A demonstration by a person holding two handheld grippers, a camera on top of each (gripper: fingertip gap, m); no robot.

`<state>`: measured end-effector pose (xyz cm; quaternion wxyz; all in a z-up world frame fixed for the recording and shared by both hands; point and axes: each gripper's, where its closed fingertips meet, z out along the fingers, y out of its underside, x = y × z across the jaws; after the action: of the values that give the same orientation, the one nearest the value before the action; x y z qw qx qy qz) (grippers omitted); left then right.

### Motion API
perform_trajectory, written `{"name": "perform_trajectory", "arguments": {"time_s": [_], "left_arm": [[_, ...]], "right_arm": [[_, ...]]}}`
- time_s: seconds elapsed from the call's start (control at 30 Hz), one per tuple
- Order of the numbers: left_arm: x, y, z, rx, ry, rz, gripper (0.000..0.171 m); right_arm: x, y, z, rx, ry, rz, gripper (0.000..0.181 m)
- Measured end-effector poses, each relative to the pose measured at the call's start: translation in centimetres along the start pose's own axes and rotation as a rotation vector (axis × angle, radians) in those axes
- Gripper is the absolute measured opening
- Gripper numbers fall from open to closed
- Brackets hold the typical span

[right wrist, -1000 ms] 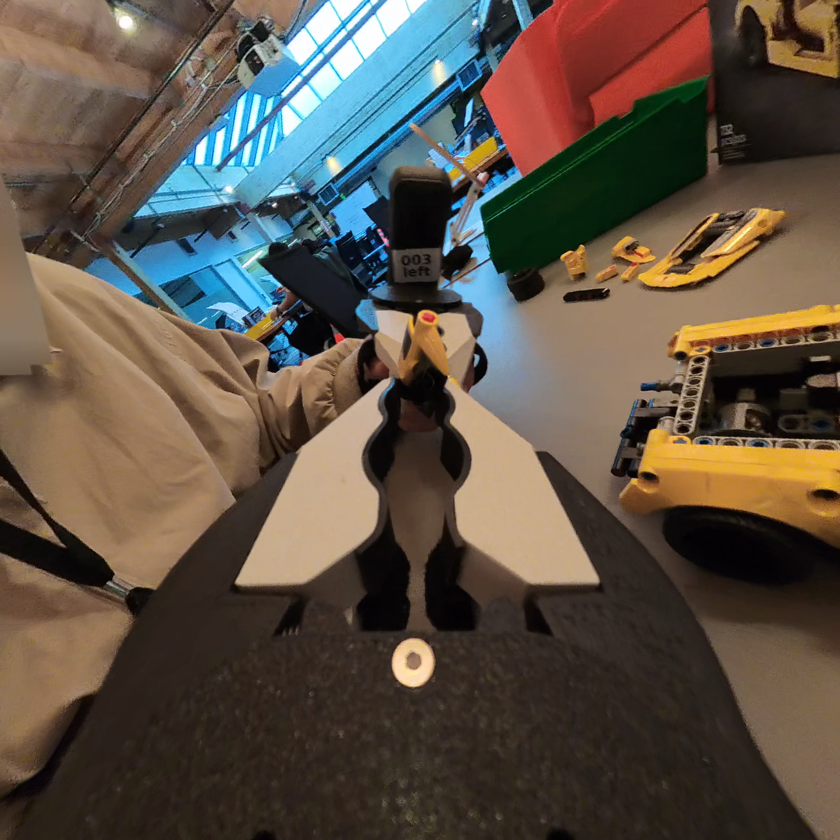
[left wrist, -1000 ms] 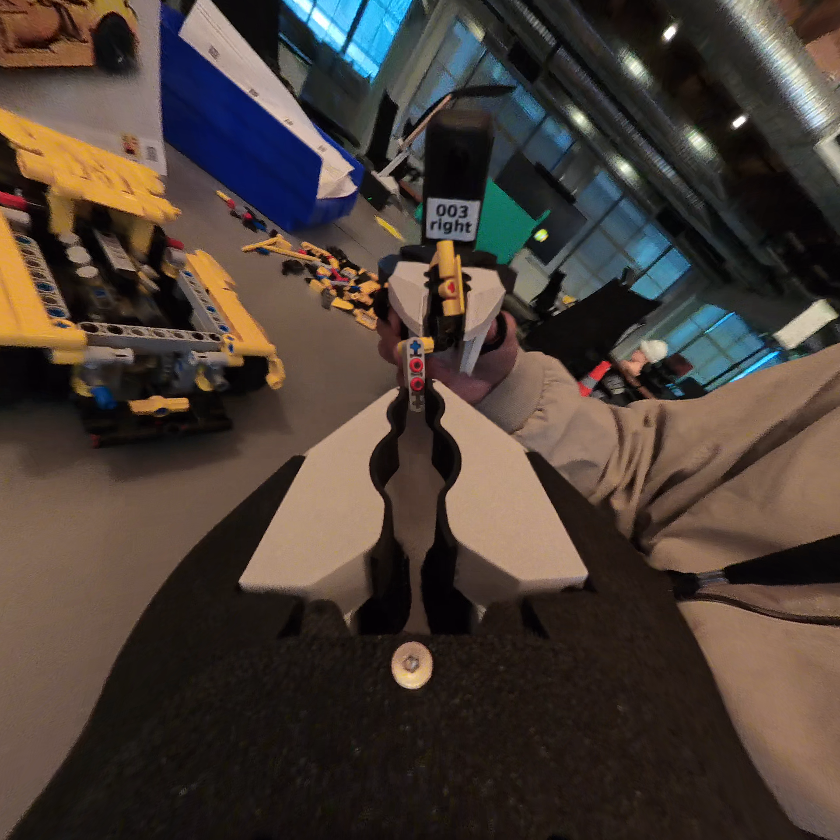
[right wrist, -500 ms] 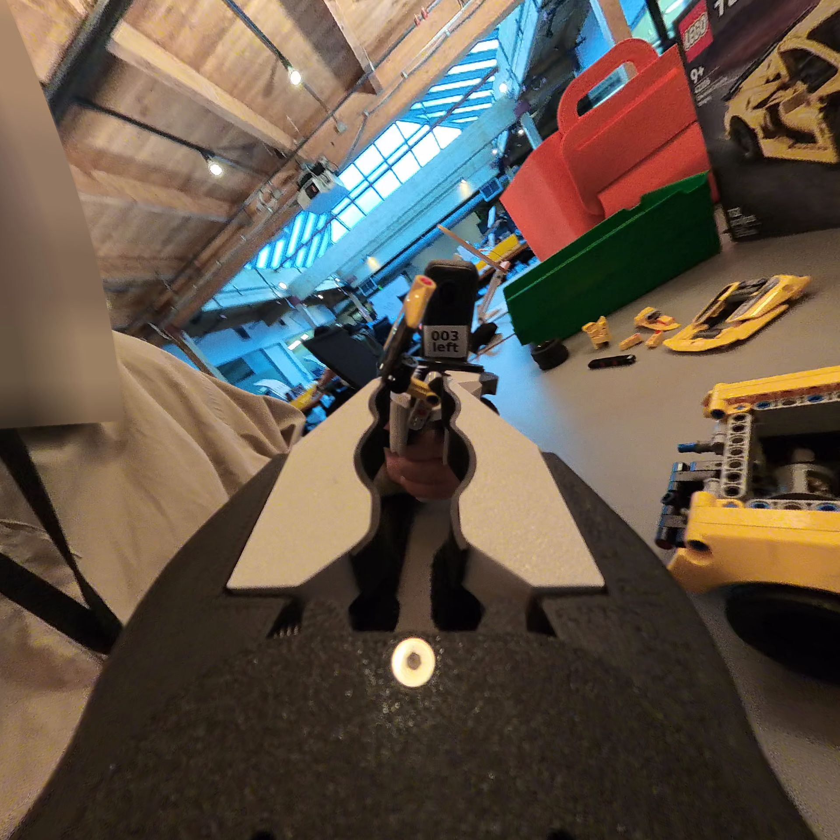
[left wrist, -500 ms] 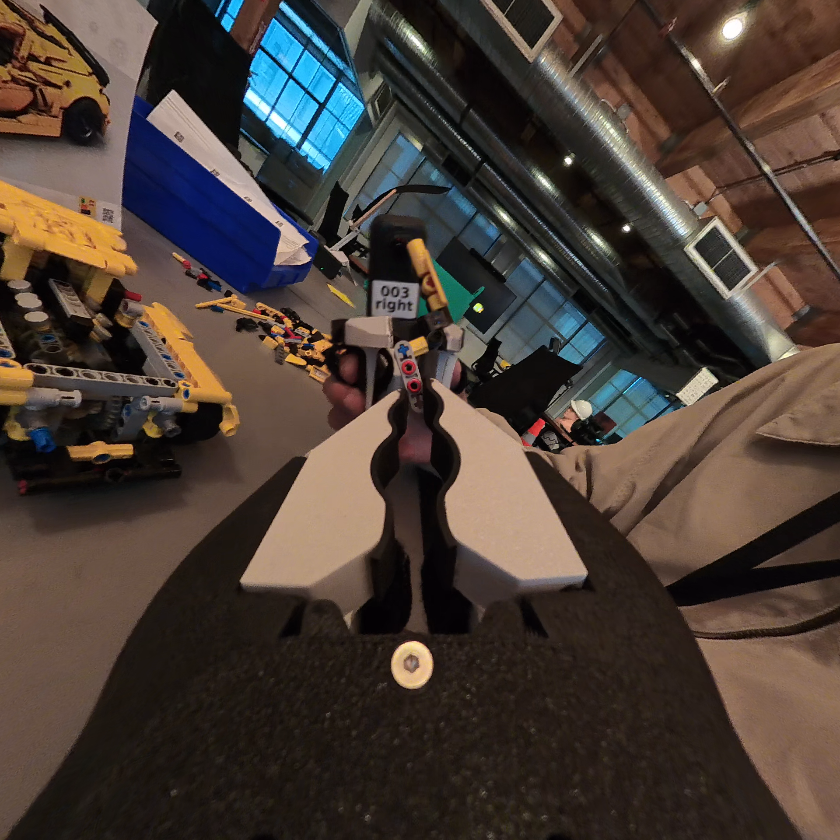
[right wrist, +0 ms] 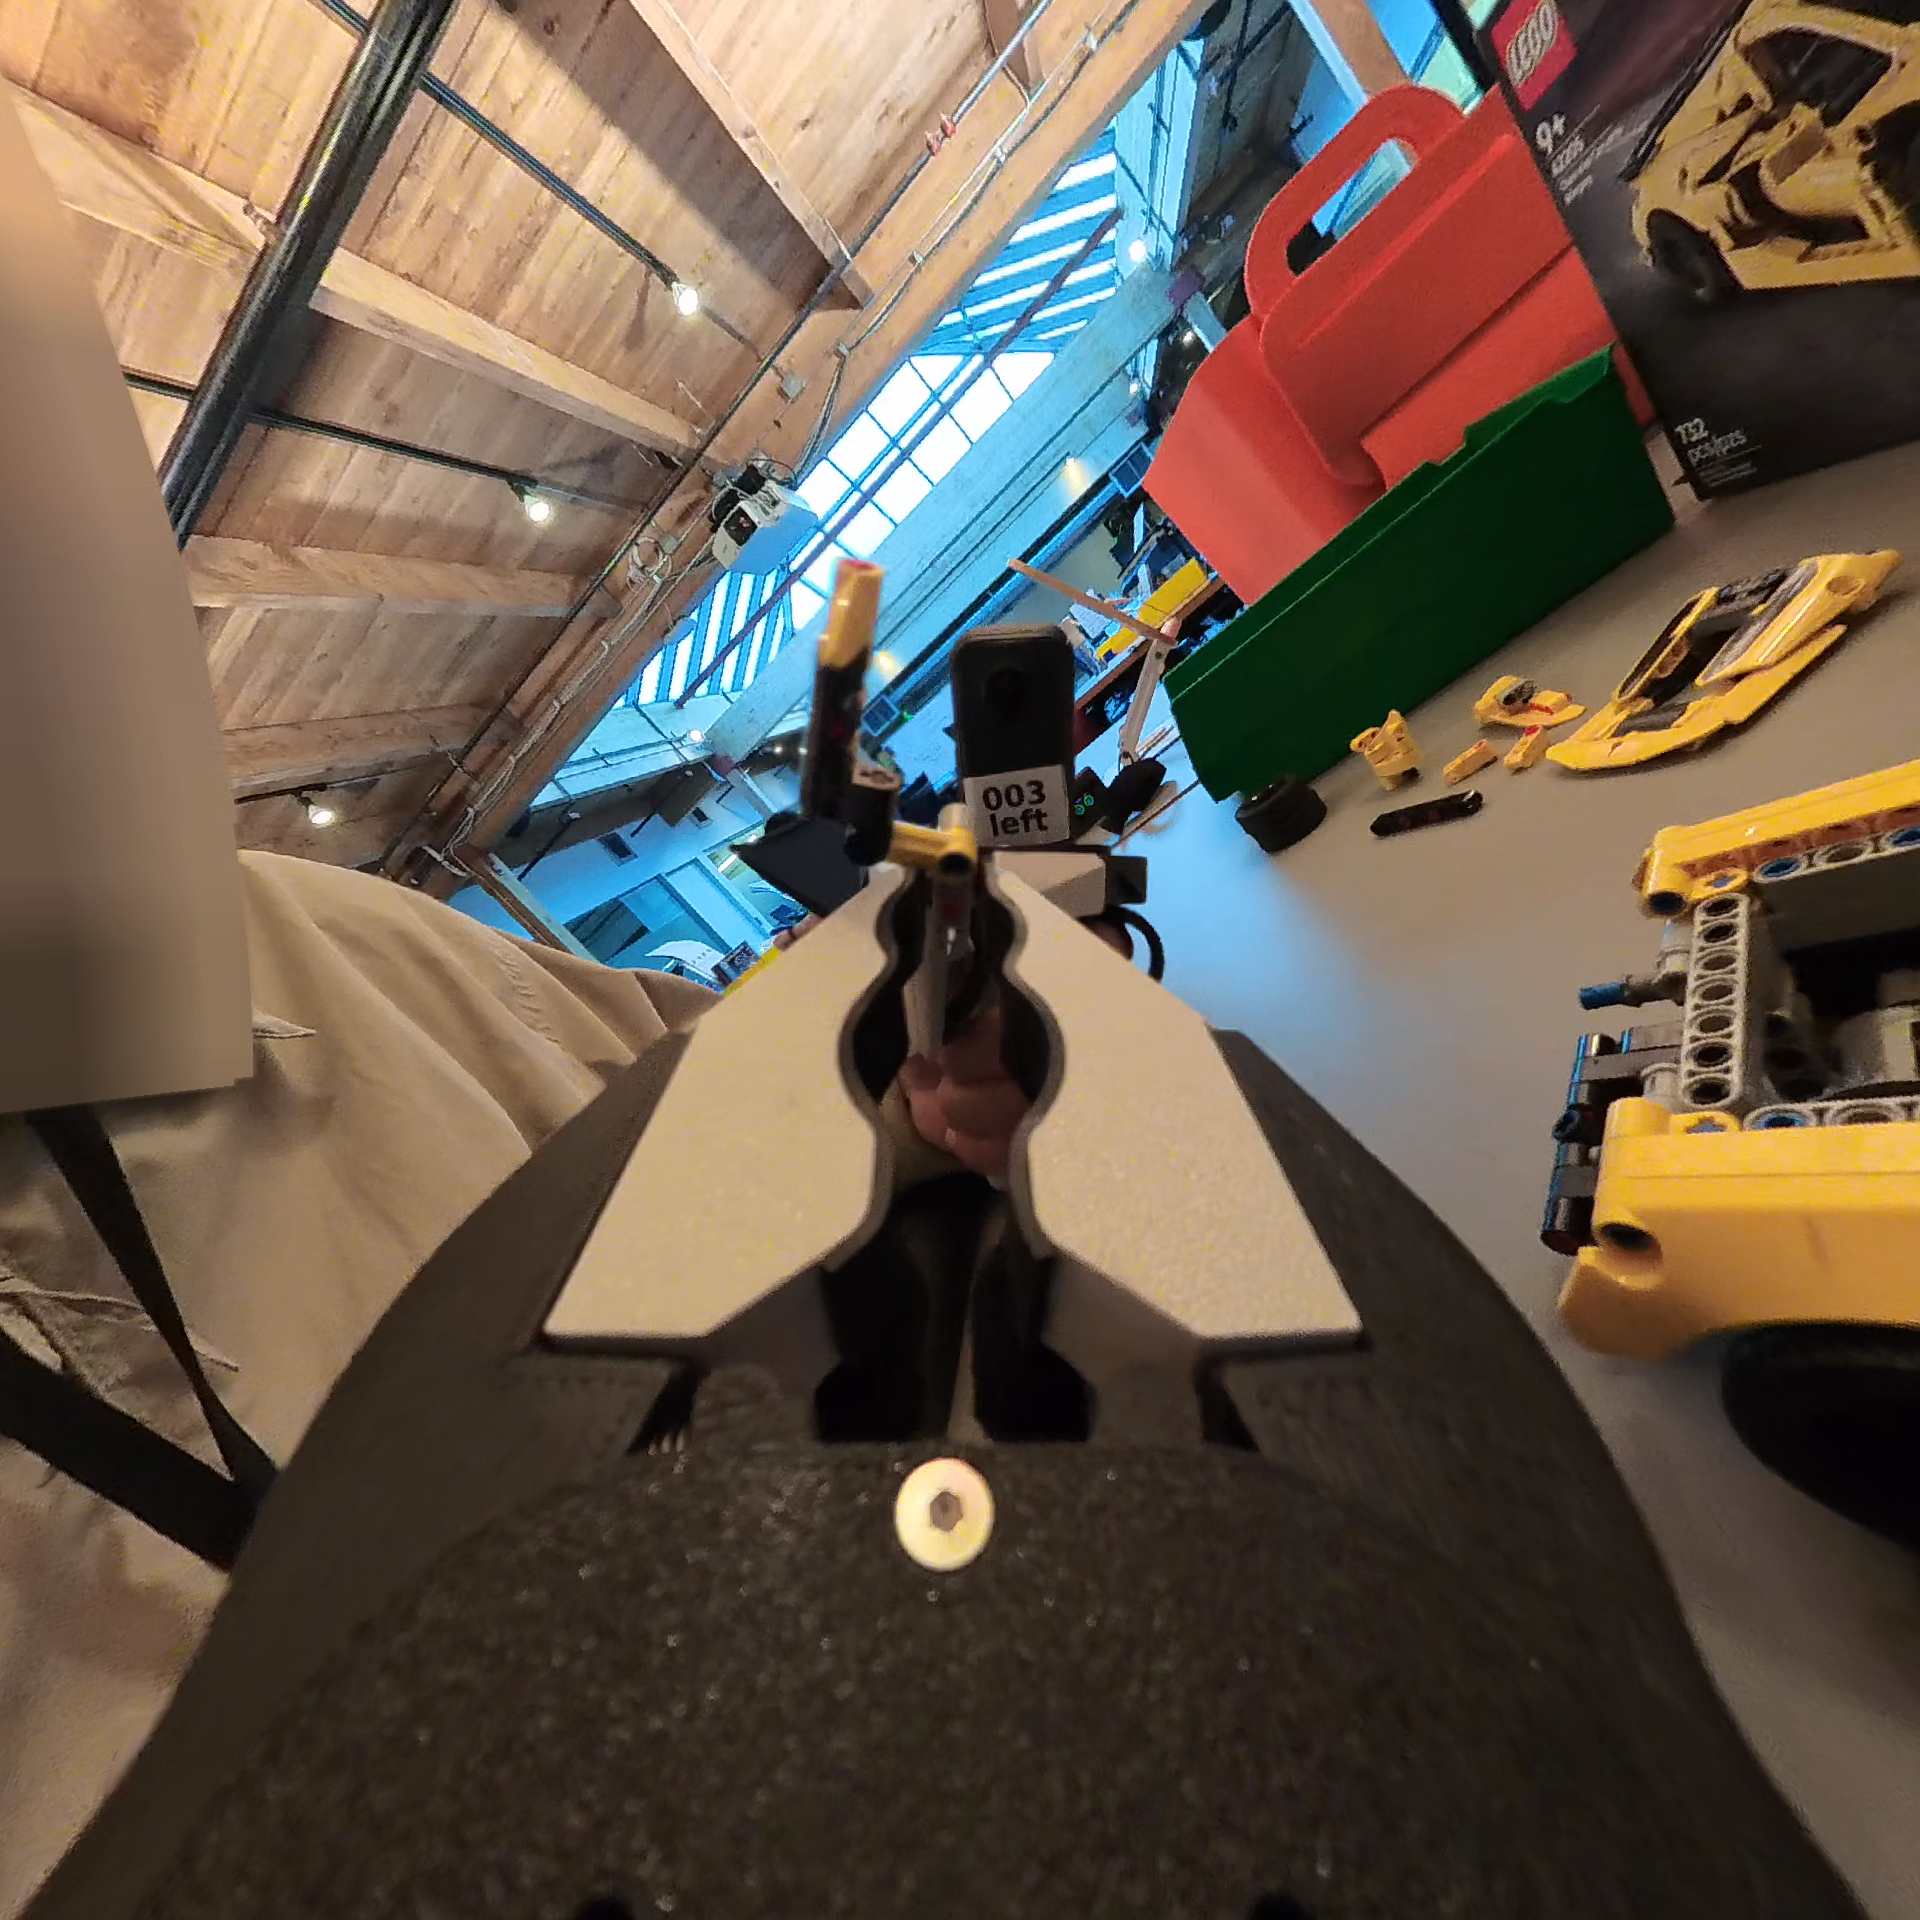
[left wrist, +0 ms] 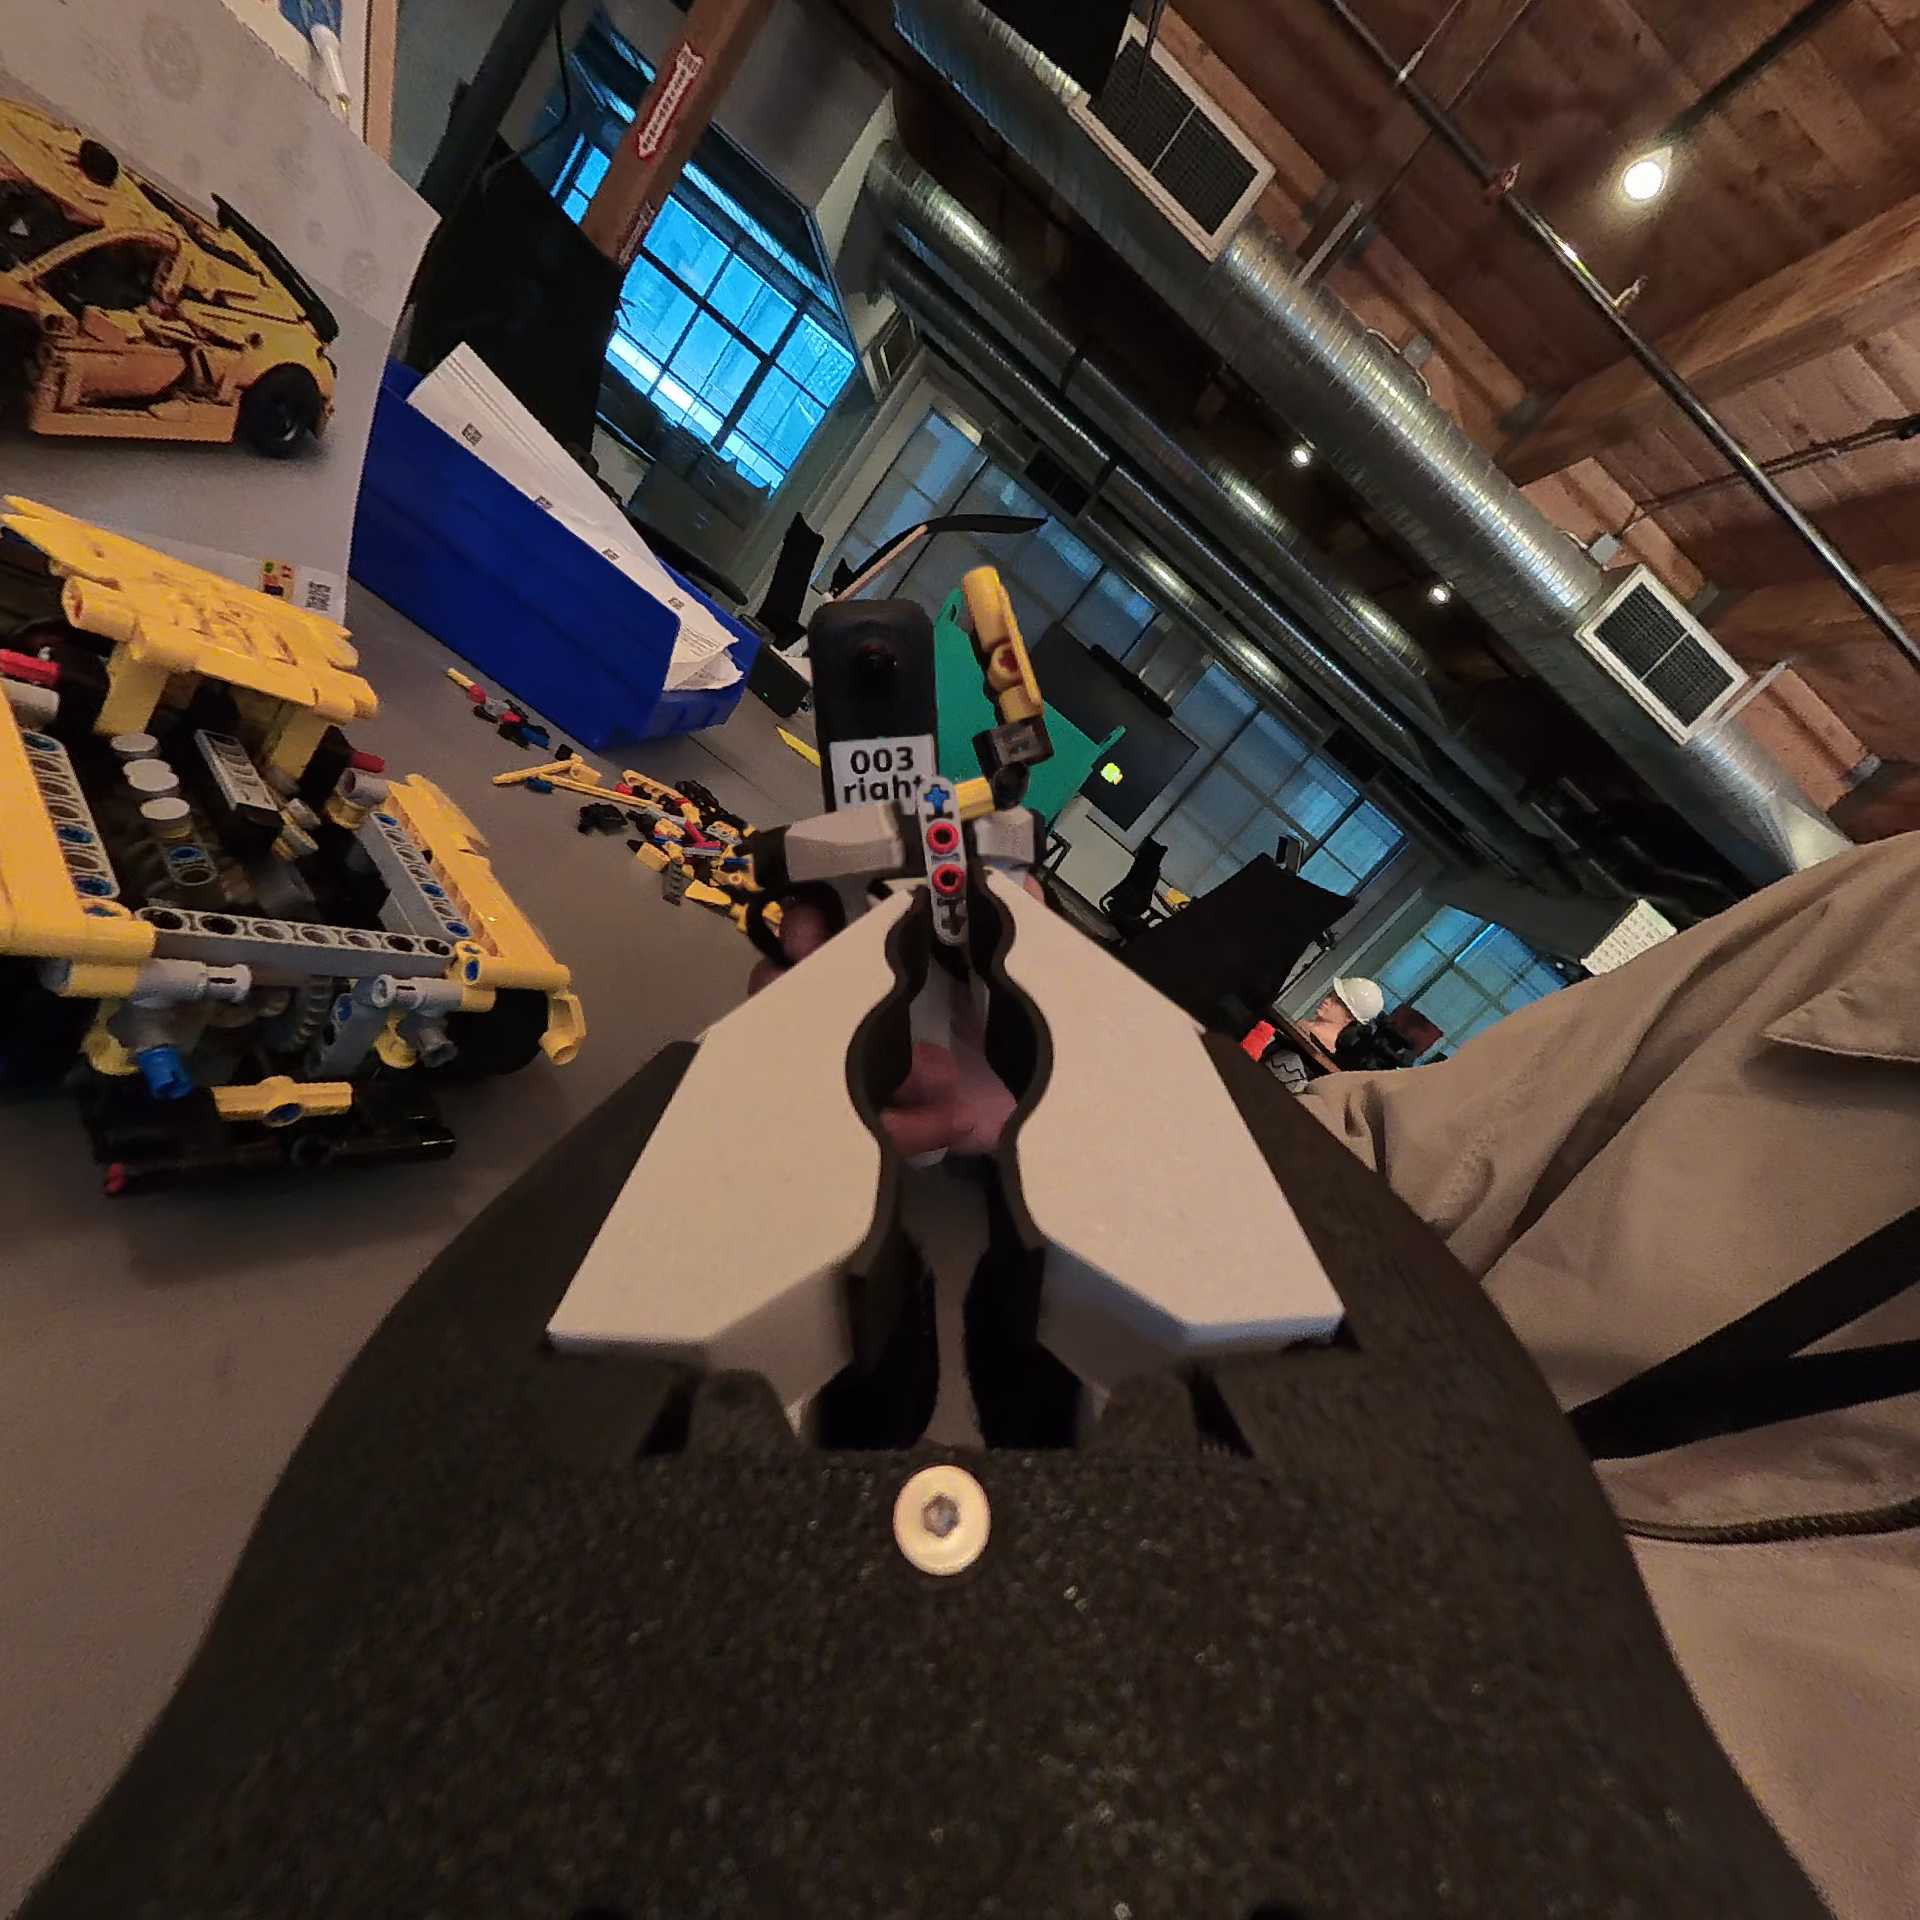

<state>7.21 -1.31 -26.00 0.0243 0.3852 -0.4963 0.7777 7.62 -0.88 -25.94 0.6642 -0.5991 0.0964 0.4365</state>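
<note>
Both grippers had tilted up since the earlier frames. Left gripper [left wrist: 943, 914] was closed on a small grey beam [left wrist: 945, 873] standing upright. Right gripper [right wrist: 940, 883] pinched the same little assembly [right wrist: 930, 847], its yellow-tipped arm [right wrist: 844, 665] pointing upward, tips meeting, above the table [left wrist: 156, 1351] near the yellow car [left wrist: 208, 883].

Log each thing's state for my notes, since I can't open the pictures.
left gripper: jaws shut on grey beam, held in the air.
right gripper: jaws shut on the small assembly.
yellow car model: part-built, frame exposed, on the grey table.
loose pieces: scattered.
blue bin: open, papers inside.
</note>
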Motion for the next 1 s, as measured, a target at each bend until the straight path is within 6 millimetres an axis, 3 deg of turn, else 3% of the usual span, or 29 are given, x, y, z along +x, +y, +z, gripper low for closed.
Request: {"name": "perform_trajectory", "arguments": {"time_s": [0.73, 1.0], "left_arm": [[-0.1, 0.8, 0.4, -0.032, -0.007, -0.017, 0.006], [0.7, 0.6, 0.3, -0.024, 0.053, -0.058, 0.006]], "right_arm": [[0.1, 0.8, 0.1, -0.056, 0.016, -0.003, 0.006], [-0.9, 0.6, 0.2, -0.040, -0.043, 0.017, 0.008]]}}
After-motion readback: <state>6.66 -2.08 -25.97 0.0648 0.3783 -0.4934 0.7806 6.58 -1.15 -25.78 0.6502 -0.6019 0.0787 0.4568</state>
